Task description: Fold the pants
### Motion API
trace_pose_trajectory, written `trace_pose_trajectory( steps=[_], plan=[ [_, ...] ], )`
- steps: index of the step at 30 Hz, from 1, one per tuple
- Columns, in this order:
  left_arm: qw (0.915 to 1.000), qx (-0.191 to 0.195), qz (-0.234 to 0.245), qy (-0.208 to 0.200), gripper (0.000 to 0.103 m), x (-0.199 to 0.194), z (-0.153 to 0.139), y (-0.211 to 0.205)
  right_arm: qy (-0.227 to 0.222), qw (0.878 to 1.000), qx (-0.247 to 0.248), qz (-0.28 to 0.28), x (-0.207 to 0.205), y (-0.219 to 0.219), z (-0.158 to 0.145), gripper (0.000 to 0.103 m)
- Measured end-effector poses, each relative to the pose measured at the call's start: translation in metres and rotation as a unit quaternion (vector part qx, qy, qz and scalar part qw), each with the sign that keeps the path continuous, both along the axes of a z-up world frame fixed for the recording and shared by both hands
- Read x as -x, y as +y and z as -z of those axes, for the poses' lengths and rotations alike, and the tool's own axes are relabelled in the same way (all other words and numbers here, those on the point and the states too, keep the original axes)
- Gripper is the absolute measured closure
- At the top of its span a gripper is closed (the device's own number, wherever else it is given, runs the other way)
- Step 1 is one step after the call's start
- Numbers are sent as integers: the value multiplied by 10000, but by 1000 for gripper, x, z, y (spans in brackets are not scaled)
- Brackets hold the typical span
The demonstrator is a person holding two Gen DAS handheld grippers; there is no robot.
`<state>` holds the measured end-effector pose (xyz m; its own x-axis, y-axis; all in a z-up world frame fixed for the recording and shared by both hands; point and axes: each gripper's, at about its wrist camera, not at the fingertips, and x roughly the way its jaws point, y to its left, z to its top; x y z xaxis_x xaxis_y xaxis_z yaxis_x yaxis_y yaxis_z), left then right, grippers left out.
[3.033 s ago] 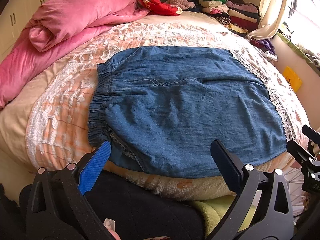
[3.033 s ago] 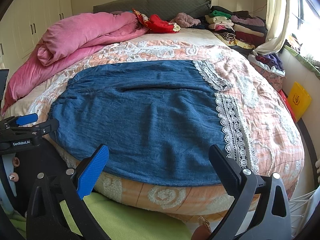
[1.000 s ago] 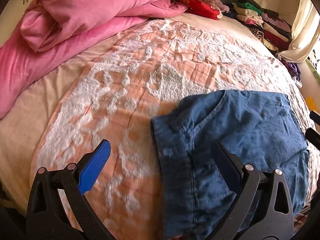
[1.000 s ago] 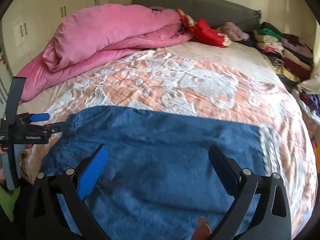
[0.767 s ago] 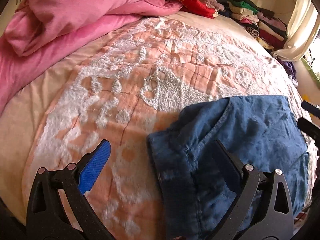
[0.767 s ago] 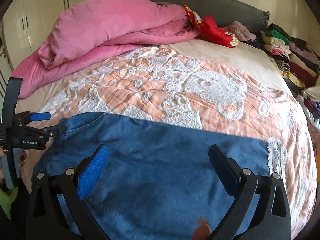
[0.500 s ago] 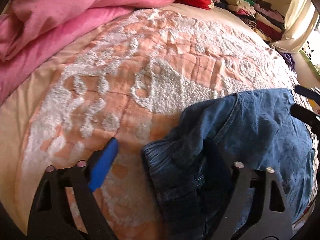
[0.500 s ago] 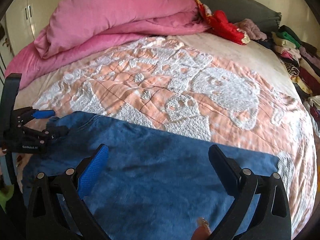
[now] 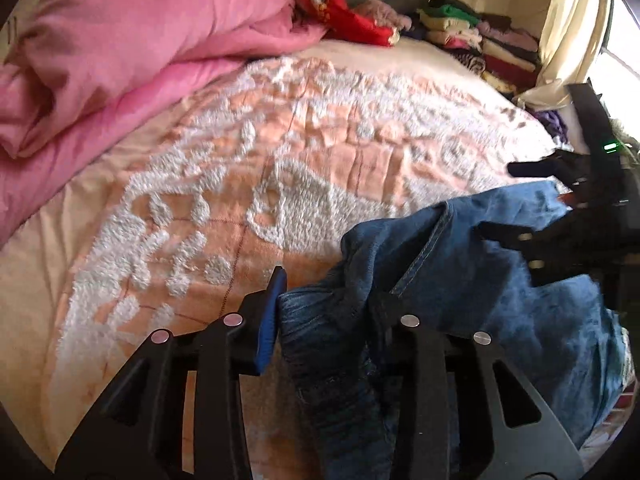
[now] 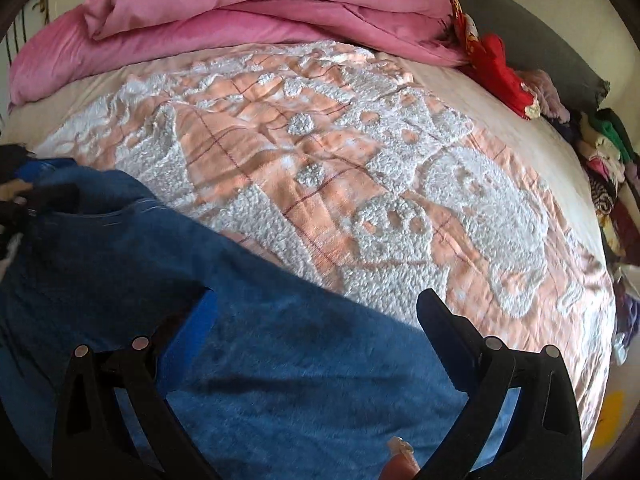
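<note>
Blue denim pants (image 9: 500, 280) lie on the peach and white bedspread (image 9: 280, 140), their waistband corner bunched up. My left gripper (image 9: 332, 296) is closing on that bunched corner: the blue pad touches its left side and the denim covers the other finger. In the right wrist view the pants (image 10: 280, 360) fill the lower left. There my right gripper (image 10: 318, 300) hovers open just over the cloth near its far edge, with nothing pinched. The right gripper (image 9: 520, 200) also shows at the right of the left wrist view. The left gripper (image 10: 32, 196) shows at the far left, dark and blurred.
A pink duvet (image 9: 140, 40) is heaped along the far left of the bed. A red garment (image 9: 356, 20) and stacks of folded clothes (image 9: 480, 40) line the headboard end. A curtain (image 9: 568, 20) hangs at the right. Something yellow (image 10: 608, 412) lies on the floor beyond the bed's right edge.
The left jaws have come in from wide open onto the waistband corner, which has bunched up. The right gripper has sunk toward the pants, moved forward and rolled.
</note>
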<state>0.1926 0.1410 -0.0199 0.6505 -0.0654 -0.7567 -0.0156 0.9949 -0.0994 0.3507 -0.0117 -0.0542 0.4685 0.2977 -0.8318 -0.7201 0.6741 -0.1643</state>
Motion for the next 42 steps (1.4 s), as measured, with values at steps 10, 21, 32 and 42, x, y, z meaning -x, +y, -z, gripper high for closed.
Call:
trace_pose_trajectory(
  steps=[10, 21, 32, 42],
  plan=[
    [9996, 10, 134, -233, 75, 13, -13, -7, 276, 9985, -18, -478, 4, 16, 9, 48],
    [9991, -168, 131, -370, 74, 25, -19, -4, 282, 9948, -944, -243, 45, -10, -27, 91],
    [9966, -254, 405, -668, 74, 62, -42, -22, 3, 9856, -1690, -10, 136, -61, -75, 93],
    [9965, -111, 536, -635, 74, 121, -37, -33, 460, 9822, -1818, -106, 225, -81, -60, 93]
  ],
)
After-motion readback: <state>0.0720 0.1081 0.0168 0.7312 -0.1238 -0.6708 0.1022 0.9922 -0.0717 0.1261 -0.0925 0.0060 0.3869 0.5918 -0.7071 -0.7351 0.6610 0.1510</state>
